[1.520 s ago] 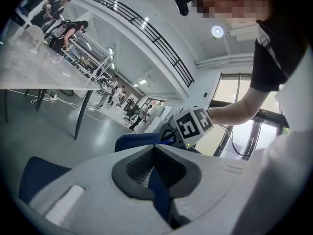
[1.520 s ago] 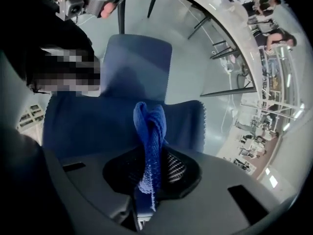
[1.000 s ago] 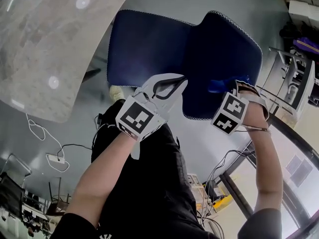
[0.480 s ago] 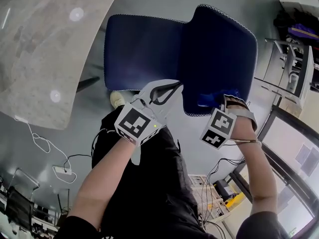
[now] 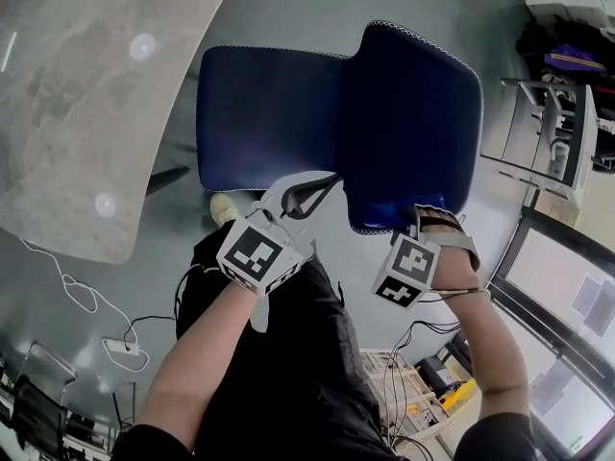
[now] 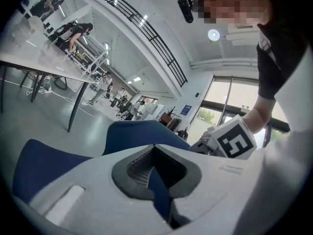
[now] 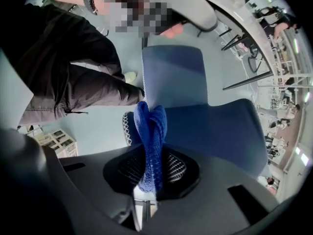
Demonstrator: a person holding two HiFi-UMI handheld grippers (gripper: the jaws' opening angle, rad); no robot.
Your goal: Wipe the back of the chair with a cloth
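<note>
A blue chair stands below me in the head view, its seat (image 5: 269,113) to the left and its back (image 5: 413,123) to the right. My right gripper (image 5: 415,217) is shut on a blue cloth (image 5: 402,215), which lies against the near edge of the chair back. In the right gripper view the cloth (image 7: 150,141) stands bunched between the jaws of the right gripper (image 7: 149,165), with the chair (image 7: 215,126) beyond. My left gripper (image 5: 325,182) is shut, holds nothing and hovers by the near edge where seat and back meet. In the left gripper view the chair (image 6: 137,133) lies past the left gripper (image 6: 154,148).
A grey marbled table (image 5: 77,94) fills the upper left. Cables and a power strip (image 5: 115,346) lie on the floor at the left. White racks (image 5: 557,152) stand at the right. The person's black-clad legs (image 5: 279,353) and a shoe (image 5: 226,207) are right behind the chair.
The right gripper has drawn the cloth down the chair back to its near edge. The left gripper has come back toward the person with it.
</note>
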